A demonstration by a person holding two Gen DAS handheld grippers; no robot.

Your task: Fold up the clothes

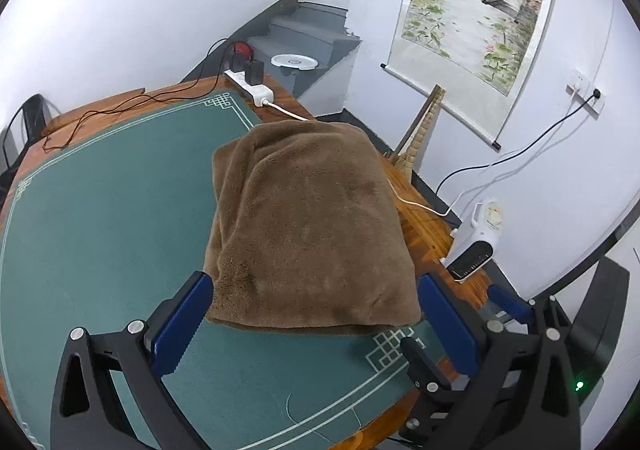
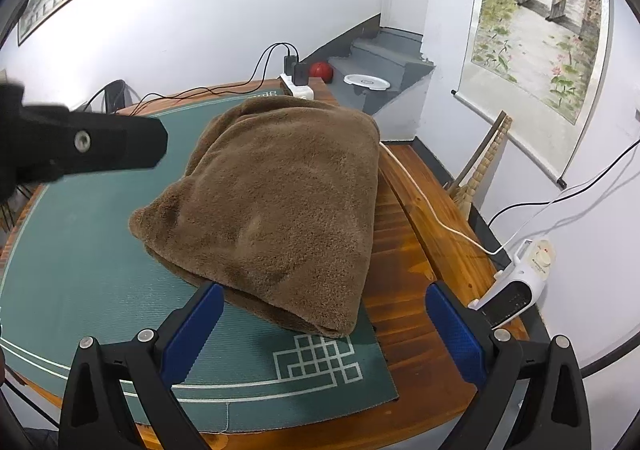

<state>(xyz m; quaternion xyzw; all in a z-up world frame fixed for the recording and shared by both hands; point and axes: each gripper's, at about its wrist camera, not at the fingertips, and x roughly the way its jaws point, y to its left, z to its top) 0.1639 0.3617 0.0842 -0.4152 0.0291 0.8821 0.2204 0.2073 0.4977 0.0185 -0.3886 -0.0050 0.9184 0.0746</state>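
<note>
A: Left gripper [image 1: 314, 314] status?
B: Blue-padded fingers [image 1: 182, 324] spread wide, holding nothing, hovering at the near edge of the folded brown fleece garment [image 1: 304, 226].
A: Right gripper [image 2: 320, 326]?
B: Same, fingers [image 2: 454, 334] apart, empty, just short of the garment's near corner.
A: Garment location?
B: Lying on the green mat [image 2: 100, 270], over its right edge, on the wooden table [image 2: 404, 290].
A: Beyond it?
B: White power strip [image 1: 250, 87] at the table's far edge; white heater [image 2: 516, 286] off the right side.
</note>
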